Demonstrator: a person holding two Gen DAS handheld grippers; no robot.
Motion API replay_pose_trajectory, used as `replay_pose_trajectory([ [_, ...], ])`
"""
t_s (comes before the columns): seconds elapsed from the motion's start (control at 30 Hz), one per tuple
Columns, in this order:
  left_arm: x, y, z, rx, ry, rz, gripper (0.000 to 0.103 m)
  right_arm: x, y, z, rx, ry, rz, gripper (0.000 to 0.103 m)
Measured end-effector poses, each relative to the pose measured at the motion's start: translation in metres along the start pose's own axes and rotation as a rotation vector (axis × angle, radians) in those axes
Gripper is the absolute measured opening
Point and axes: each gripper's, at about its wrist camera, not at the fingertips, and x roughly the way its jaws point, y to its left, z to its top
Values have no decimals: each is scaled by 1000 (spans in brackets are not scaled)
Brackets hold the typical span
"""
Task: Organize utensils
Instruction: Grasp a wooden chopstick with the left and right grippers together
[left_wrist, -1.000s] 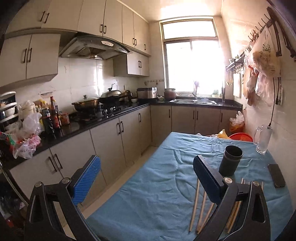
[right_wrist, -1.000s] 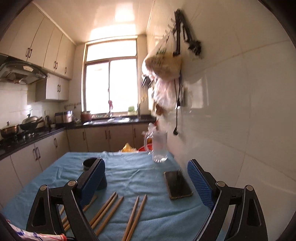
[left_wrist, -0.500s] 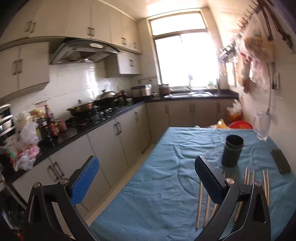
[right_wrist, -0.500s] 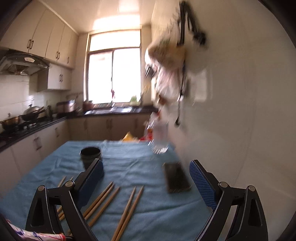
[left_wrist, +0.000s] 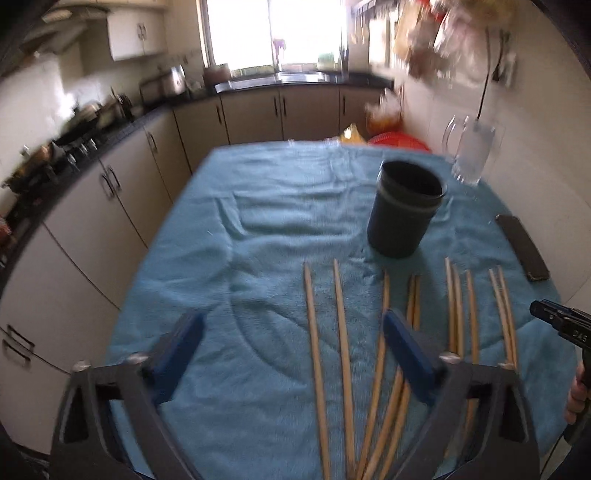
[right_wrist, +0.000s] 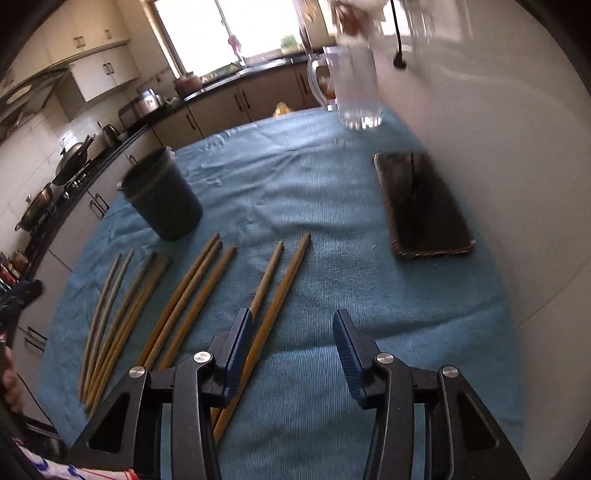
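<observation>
Nearest the lens, the left gripper (left_wrist: 291, 339) hangs over the blue cloth (left_wrist: 229, 258) on the table, jaws wide apart and just narrowing a little; 2 chopsticks pass beneath the gap, untouched. The right gripper (right_wrist: 291, 339) is about half open, its jaws just closing in, nothing clamped — 1 stick runs under its left finger (right_wrist: 240, 343), whether it touches I cannot tell. The wooden chopsticks (right_wrist: 192, 295) lie side by side in loose pairs across the cloth, 9 countable in the right wrist view. Beyond their tips stands the dark cup (left_wrist: 404, 210), upright and empty. Right of it lies a black phone (right_wrist: 421, 206), flat — farther back, a clear glass mug (right_wrist: 351, 88) near the wall.
</observation>
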Motion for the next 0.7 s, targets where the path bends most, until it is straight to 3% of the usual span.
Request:
replay_pose_trajectory([
  [0.13,51,4,11,-33,109,-48,62,19,-4,14,3,31,-20,43],
  [0.33,102,9,25,-76,202,-98,54,45,-3,28,24,87,-7,42],
  [0.43,121,11,24,-73,244,-92,41,52,3,33,0,82,-33,42],
  [0.53,123,9,25,-32,234,-64,32,57,6,38,-16,91,-44,36],
  [0.57,124,7,24,-21,237,-61,24,58,6,39,-23,96,-52,32],
  [0.7,125,9,25,-2,238,-61,22,62,6,42,-47,116,-74,27],
])
